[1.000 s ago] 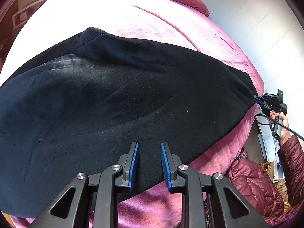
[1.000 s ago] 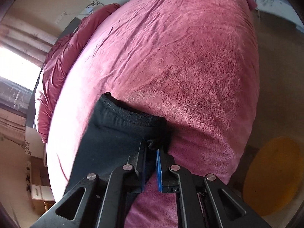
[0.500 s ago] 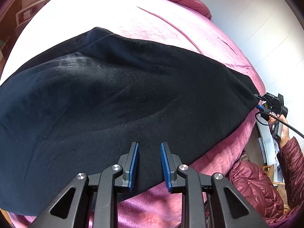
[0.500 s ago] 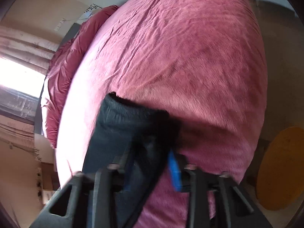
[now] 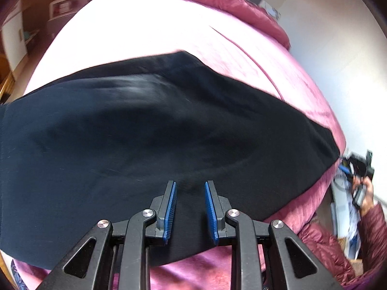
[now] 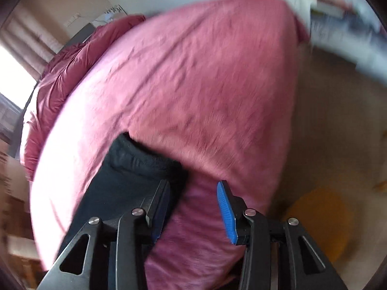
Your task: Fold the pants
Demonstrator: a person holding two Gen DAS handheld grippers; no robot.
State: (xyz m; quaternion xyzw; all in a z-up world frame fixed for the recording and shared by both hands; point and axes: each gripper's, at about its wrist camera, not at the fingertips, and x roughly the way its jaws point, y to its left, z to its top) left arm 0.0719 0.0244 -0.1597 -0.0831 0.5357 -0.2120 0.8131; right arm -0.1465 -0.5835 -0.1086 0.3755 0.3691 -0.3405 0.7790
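My left gripper point(image 5: 189, 185) hung spread over the pants point(image 5: 145, 140) on the bed point(image 5: 302, 91); my right gripper point(image 6: 193, 186) gaped wide, the cuff point(image 6: 140, 159) just left of it.

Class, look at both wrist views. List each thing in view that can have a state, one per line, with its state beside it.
Pants: spread flat across the bed, dark, not gripped.
Left gripper: jaws open, over the near edge of the pants.
Right gripper: jaws wide open, holding nothing, by the pants' cuff.
Bed cover: pink, slightly wrinkled.
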